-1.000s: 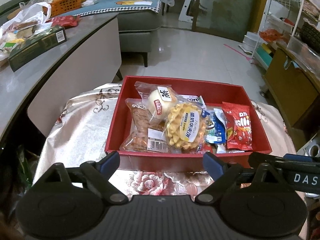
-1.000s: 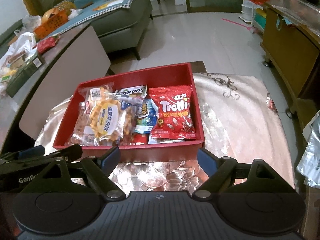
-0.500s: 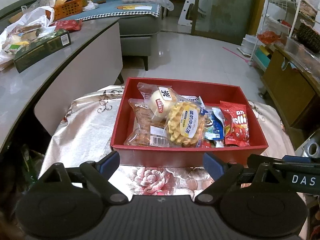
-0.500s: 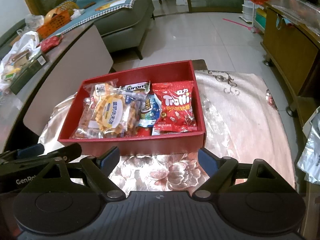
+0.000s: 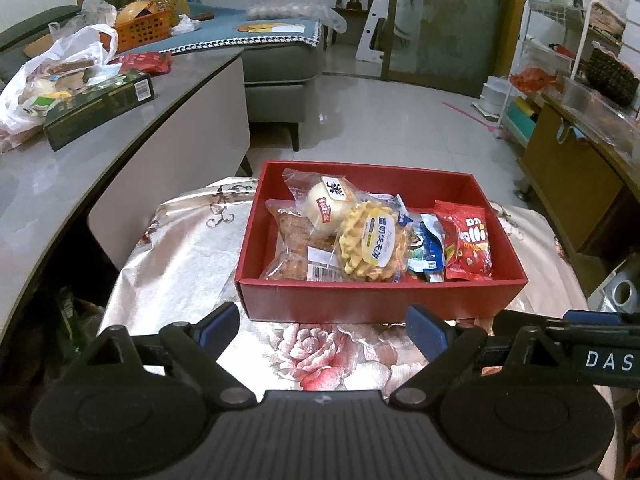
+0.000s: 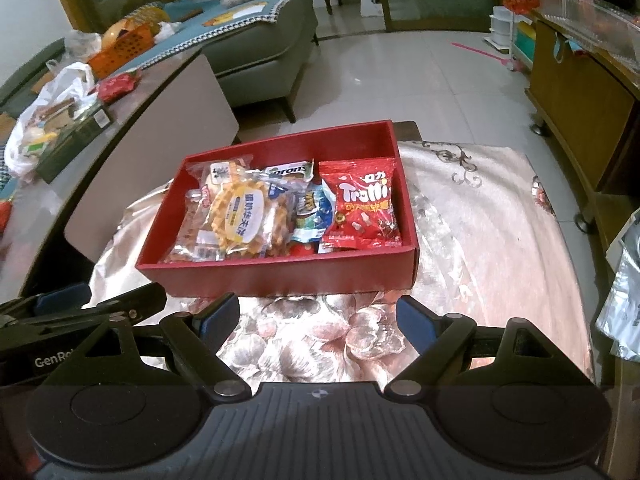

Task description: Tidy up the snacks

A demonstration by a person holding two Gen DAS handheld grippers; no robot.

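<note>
A red box point(image 5: 380, 300) point(image 6: 280, 274) stands on a small table with a flowered cloth point(image 5: 180, 264) point(image 6: 480, 232). Inside lie several snacks: a yellow waffle pack point(image 5: 370, 242) point(image 6: 240, 216), a round bun pack point(image 5: 326, 200), a brown pastry pack point(image 5: 292, 248), blue packs point(image 5: 426, 248) point(image 6: 312, 216) and a red Trolli bag point(image 5: 468, 240) point(image 6: 364, 204). My left gripper point(image 5: 324, 330) is open and empty, just in front of the box. My right gripper point(image 6: 318, 318) is open and empty, beside it on the right, also in front of the box.
A grey curved counter point(image 5: 60, 176) at the left holds a green box point(image 5: 100, 108), a plastic bag point(image 5: 52, 80) and a red packet point(image 5: 144, 62). A grey sofa point(image 5: 280, 68) is behind. A wooden cabinet point(image 5: 572, 184) stands at the right. A silver bag point(image 6: 624, 288) lies at the table's right edge.
Both grippers have pulled back and up from the box, which now looks smaller and farther. Both stay open. The snacks have not moved.
</note>
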